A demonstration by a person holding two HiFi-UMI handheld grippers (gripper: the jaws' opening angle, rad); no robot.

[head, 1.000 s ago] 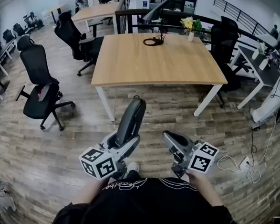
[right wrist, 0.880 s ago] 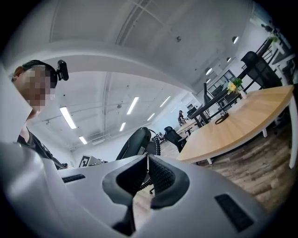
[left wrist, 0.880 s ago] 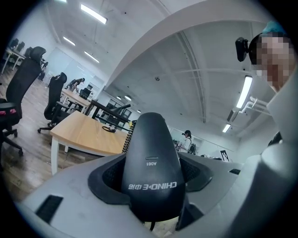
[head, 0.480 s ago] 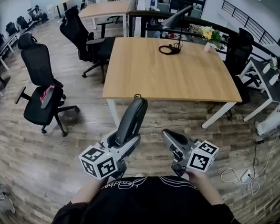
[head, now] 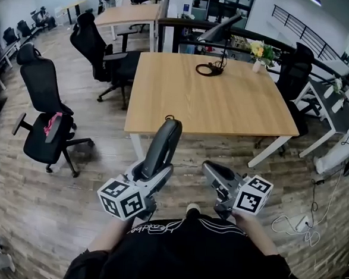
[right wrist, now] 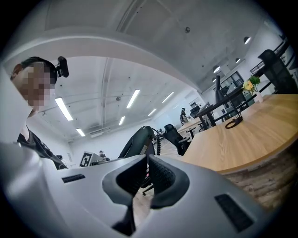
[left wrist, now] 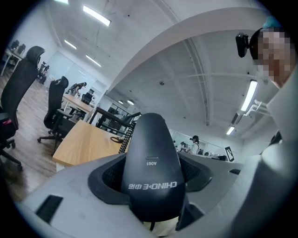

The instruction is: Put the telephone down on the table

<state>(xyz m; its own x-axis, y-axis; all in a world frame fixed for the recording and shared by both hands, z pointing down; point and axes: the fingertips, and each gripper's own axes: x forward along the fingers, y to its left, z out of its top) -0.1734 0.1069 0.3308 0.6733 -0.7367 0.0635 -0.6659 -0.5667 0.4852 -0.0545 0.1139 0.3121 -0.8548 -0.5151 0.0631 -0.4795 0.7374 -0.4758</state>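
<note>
A dark grey telephone handset (head: 164,146) stands upright between the jaws of my left gripper (head: 152,170), which is shut on its lower end. In the left gripper view the handset (left wrist: 151,162) fills the middle, with a coiled cord behind it. My right gripper (head: 211,172) hangs beside it at the same height, shut with nothing in it. Its ribbed pads (right wrist: 158,174) meet in the right gripper view, and the handset (right wrist: 138,141) shows just behind them. The wooden table (head: 224,106) stands ahead, past both grippers, which are over the floor.
A black coiled cable (head: 208,68) and a vase of flowers (head: 257,53) sit at the table's far edge. Black office chairs (head: 43,118) stand to the left. More desks lie behind and at the right. A white cable (head: 291,220) lies on the floor at right.
The table has shifted in the head view as the person moves towards it. Both grippers keep the same pose, the left still holding the handset.
</note>
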